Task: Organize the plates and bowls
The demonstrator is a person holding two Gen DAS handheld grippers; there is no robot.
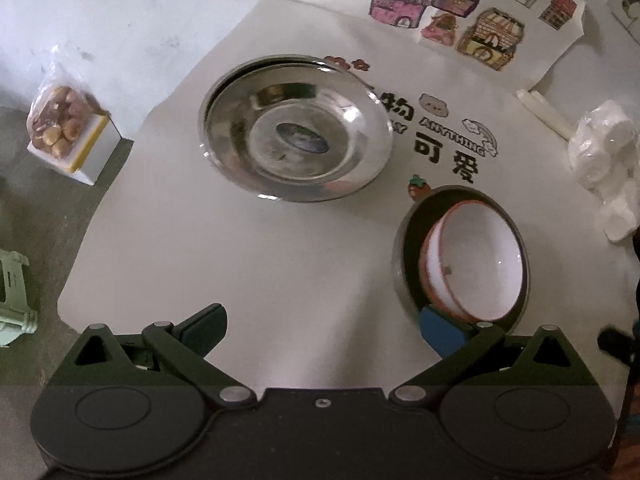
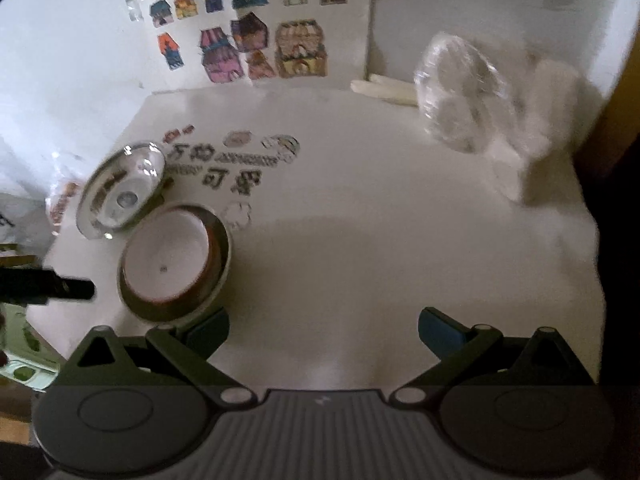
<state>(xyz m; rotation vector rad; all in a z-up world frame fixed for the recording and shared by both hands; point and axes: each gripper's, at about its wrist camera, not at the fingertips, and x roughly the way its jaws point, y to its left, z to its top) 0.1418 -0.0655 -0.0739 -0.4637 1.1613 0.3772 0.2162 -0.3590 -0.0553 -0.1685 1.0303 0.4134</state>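
A shiny steel plate (image 1: 296, 128) rests on another steel plate on the white sheet (image 1: 240, 264), ahead of my left gripper (image 1: 322, 330). At right, a white bowl with a red rim (image 1: 476, 260) sits tilted inside a steel bowl (image 1: 400, 256), close to the left gripper's right finger. That gripper is open and holds nothing. In the right wrist view the white bowl (image 2: 168, 258) nests in the steel bowl (image 2: 222, 276) just ahead of the left finger, with the steel plates (image 2: 120, 190) behind. My right gripper (image 2: 324, 332) is open and empty.
A bag of snacks (image 1: 60, 120) sits on a small box at the left. Wrapped white rolls (image 1: 604, 148) and white sticks (image 1: 544, 112) lie at the right. Drawings of houses (image 1: 452, 12) hang behind. A clear wrapped pack (image 2: 460, 92) stands at the back right.
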